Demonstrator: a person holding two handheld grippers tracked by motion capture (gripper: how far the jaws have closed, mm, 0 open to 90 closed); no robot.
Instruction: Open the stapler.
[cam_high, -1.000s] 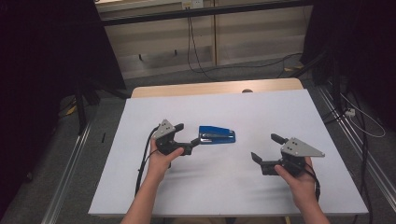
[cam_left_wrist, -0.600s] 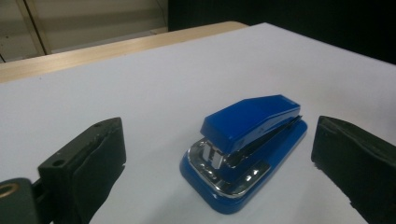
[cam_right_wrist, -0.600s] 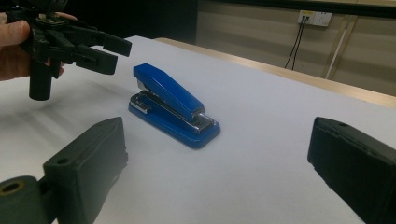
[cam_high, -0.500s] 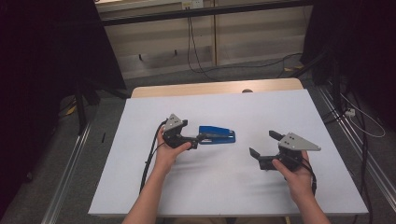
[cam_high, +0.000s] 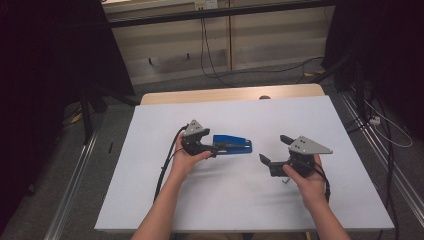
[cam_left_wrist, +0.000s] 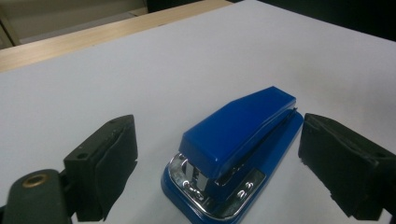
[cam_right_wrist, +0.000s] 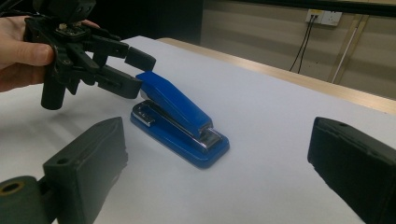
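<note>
A blue stapler (cam_high: 236, 145) lies flat on the white table top (cam_high: 225, 200), its chrome hinge end toward my left gripper (cam_high: 220, 146). In the left gripper view the stapler (cam_left_wrist: 233, 140) sits between the two black pads (cam_left_wrist: 109, 158), with a gap on each side. These jaws have just been closing and touch nothing. In the right gripper view the left gripper (cam_right_wrist: 139, 73) straddles the rear of the stapler (cam_right_wrist: 180, 116). My right gripper (cam_high: 273, 149) hovers to the stapler's right, open and empty, its jaws pointing at the stapler.
A bare wooden strip (cam_high: 230, 94) runs along the table's far edge. Beyond it are cables (cam_high: 205, 45) on the floor and a wall socket (cam_right_wrist: 322, 16). Dark curtains flank both sides. White surface lies free in front of both hands.
My left gripper has slid right until its jaws straddle the stapler's rear end. My right gripper has drifted slightly left toward the stapler. The stapler has not moved.
</note>
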